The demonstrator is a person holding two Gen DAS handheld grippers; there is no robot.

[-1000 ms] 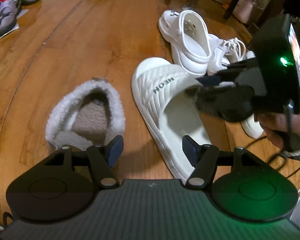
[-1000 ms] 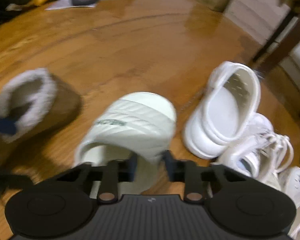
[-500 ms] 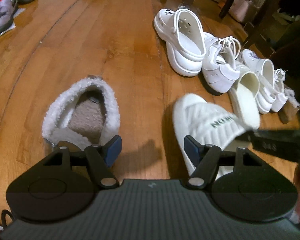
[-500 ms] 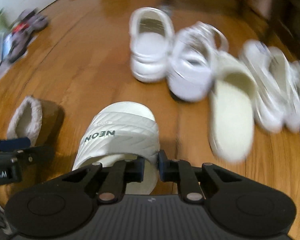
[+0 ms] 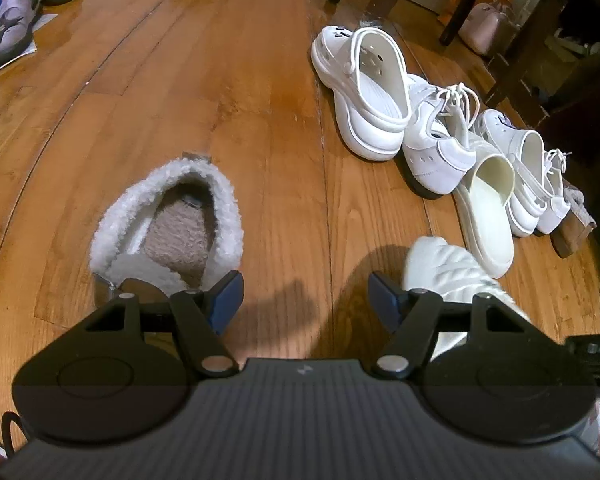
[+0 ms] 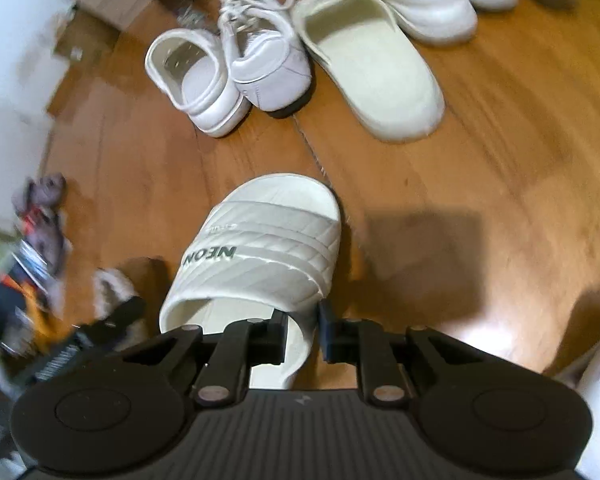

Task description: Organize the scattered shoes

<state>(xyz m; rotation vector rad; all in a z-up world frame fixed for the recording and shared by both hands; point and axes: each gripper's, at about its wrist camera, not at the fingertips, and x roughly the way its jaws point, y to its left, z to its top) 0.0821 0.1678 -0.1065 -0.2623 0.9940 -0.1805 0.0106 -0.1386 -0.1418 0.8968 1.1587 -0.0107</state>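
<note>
right gripper clamped on neon slide's side wall, toe ahead of fingers (aimed at shoe row, likely joining its mate); left gripper fingers apart, empty, fuzzy slipper just beyond left finger.

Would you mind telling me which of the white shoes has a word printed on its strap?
The ribbed white slide clamped in the right gripper: its strap reads NEON. The plain slide on the floor shows none.

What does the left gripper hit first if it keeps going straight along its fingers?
Probably bare wood floor. The left gripper is open with nothing between its fingers; the fleece-lined slipper lies just left of that line, the white slide right. Depth is unclear.
</note>
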